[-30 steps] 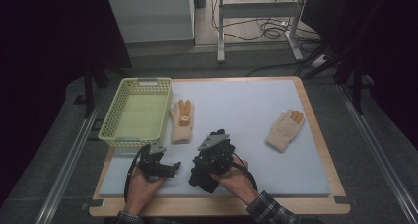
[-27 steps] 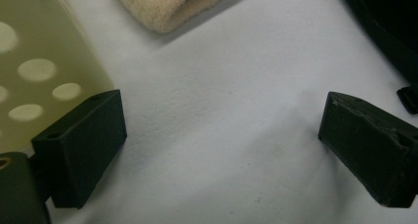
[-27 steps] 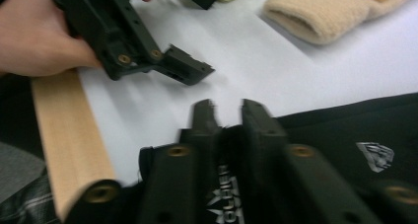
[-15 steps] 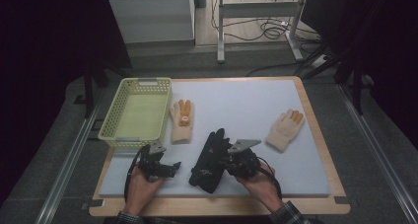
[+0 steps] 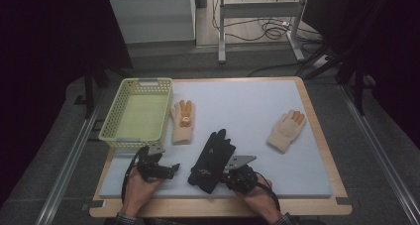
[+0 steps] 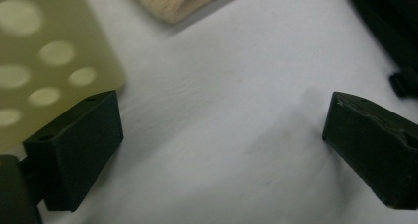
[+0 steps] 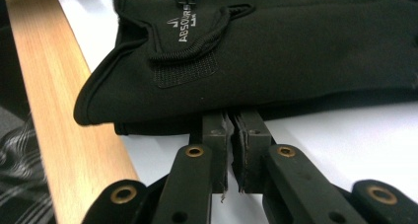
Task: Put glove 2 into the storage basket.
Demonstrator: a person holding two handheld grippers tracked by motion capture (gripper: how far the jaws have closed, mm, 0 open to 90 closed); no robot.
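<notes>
Black fabric takes up most of the right gripper view: a black glove (image 7: 276, 51) lying flat on the pale grey mat (image 7: 355, 145), its cuff near the wooden table edge (image 7: 54, 105). The right gripper (image 7: 230, 123) has its jaws pressed together, their tips tucked under the glove's lower edge; whether they pinch a fold of it is hidden by the fabric itself (the hem overhangs them). In the high view the same glove (image 5: 212, 160) lies near the front of the mat, fingers pointing away from the person, with the right gripper (image 5: 229, 174) at its side.

The left gripper (image 6: 222, 140) stands wide open over bare mat, holding nothing; in the high view it (image 5: 173, 167) sits just left of the black glove. Its own camera cuts off the yellow-green basket (image 6: 44, 51) and a blurred cream glove (image 6: 172, 2). From above, the basket (image 5: 110, 132), that cream glove (image 5: 182, 122) and a second cream glove (image 5: 286, 131) are seen whole.
</notes>
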